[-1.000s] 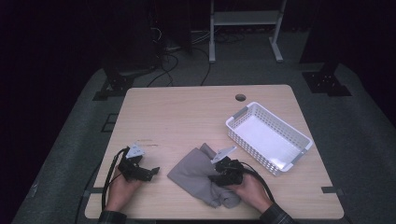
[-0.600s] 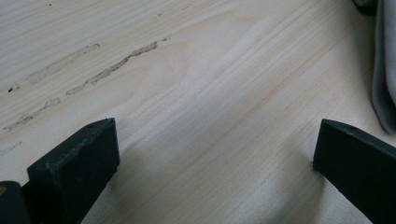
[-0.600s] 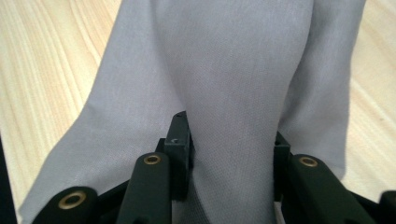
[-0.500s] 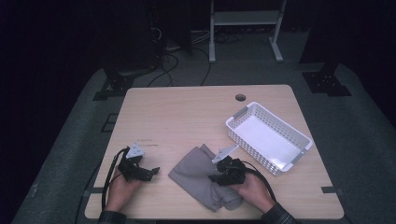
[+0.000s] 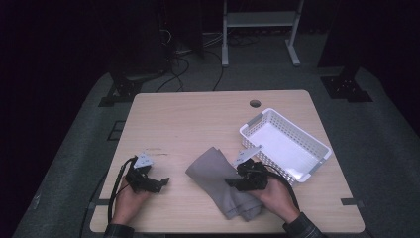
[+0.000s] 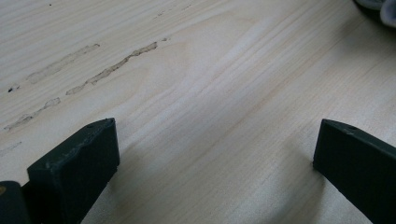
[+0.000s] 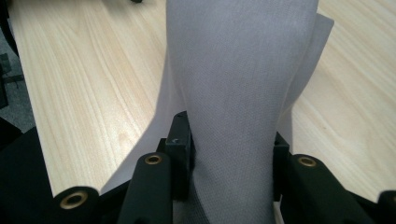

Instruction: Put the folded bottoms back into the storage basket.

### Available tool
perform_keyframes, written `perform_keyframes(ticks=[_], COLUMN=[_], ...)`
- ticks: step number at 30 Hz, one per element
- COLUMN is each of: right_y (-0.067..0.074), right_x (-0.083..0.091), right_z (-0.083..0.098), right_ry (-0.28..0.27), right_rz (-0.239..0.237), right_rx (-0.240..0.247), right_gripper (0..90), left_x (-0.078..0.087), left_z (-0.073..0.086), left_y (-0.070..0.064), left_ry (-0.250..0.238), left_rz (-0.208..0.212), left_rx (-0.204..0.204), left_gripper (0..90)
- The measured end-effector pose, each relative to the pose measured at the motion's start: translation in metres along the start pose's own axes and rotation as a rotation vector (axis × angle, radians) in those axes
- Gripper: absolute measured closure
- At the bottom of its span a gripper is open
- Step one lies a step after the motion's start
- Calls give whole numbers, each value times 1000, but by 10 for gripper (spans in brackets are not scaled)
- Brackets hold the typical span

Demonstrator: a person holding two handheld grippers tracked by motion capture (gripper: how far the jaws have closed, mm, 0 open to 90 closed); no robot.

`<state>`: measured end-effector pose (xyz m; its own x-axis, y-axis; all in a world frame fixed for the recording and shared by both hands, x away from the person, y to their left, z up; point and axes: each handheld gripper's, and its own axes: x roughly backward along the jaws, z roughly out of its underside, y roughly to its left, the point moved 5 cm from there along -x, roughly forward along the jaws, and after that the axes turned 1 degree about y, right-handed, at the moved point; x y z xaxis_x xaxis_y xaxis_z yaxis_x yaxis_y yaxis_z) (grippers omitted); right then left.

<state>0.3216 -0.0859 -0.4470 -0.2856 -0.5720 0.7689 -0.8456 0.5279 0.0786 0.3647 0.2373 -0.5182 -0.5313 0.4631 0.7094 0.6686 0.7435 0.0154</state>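
Note:
A grey cloth (image 5: 213, 171) lies crumpled on the wooden table (image 5: 198, 119), near its front edge and right of centre. My right gripper (image 5: 233, 182) rests on the cloth's right side, held by a hand. In the right gripper view the cloth (image 7: 238, 70) runs up between the two black jaws, which press on a thick fold of it; the right gripper (image 7: 231, 135) is shut on it. My left gripper (image 5: 161, 182) sits at the front left, apart from the cloth. The left gripper (image 6: 215, 154) stands open over bare wood, with nothing between its jaws.
A white plastic basket (image 5: 322, 146) stands empty at the right of the table, just beyond the right gripper. A small round hole (image 5: 255, 103) is near the table's far edge. Dark floor with cables and stand legs surrounds the table.
The right gripper has shifted slightly on the cloth and the cloth's folds have changed shape a little. The left gripper has stayed where it was.

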Motion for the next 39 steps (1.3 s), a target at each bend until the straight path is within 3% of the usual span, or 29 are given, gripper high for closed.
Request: perform_keyframes(ticks=[18,39], right_y=[-10,-38], right_x=[38,94], right_z=[-12,-40], right_ry=[-36,-54], right_rz=[-4,75], right_rx=[2,17], right_gripper=[641,641], left_x=[0,0], left_z=[0,0], left_y=[0,0], left_ry=[2,-3], left_rz=[0,-1], left_rx=[-2,-1], left_gripper=[0,0])
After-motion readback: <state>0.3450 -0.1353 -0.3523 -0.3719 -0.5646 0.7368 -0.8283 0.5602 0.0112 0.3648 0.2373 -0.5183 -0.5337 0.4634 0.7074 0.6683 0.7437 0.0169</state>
